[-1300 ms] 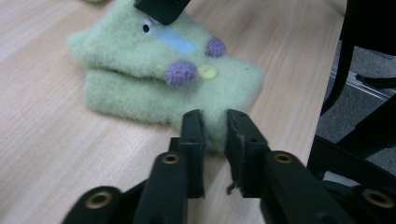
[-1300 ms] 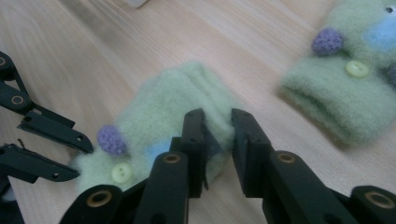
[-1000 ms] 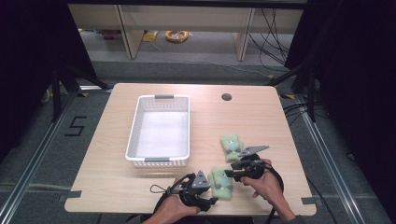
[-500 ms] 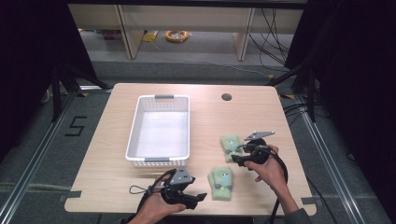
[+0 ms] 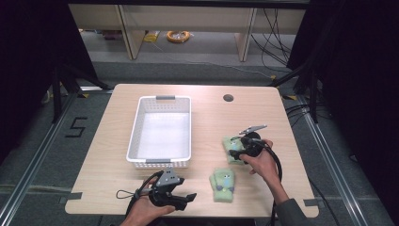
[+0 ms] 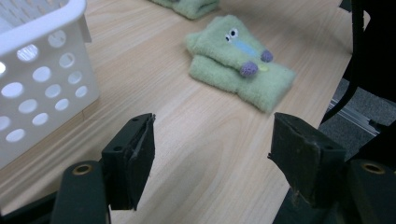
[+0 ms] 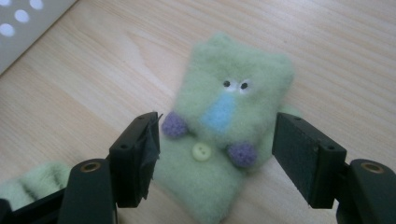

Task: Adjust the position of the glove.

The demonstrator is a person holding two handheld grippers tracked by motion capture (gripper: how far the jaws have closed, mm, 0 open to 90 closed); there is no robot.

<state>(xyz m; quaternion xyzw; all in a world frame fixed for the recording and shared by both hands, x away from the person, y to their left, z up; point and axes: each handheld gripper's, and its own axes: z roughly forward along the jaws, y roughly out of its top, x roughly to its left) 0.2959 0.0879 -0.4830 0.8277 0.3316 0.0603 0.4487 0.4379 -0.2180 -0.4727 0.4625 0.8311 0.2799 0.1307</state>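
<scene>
Both grippers stand with their jaws wide apart, and nothing is held. Left gripper (image 5: 184, 200) is near the front edge of the table (image 5: 113, 160), in the person's left hand (image 5: 143, 212). Its jaws have just been opening — between them, in the left gripper view, there is only bare wood, and the near green sock (image 6: 236, 60) lies well ahead of them, flat on the table. This sock is folded, with two small eyes, a blue patch and two purple knobs. In the high view it lies just to the right of the left gripper, apart from it.

Right gripper (image 5: 237, 153) is over the second green sock (image 5: 231, 147), farther back on the table. Its jaws have also just been opening. In the right gripper view this sock (image 7: 224, 140) lies between the two pads, but they do not press it — a gap shows on each side. White basket (image 5: 136, 127) stands to the left of both socks, apart from them.
</scene>
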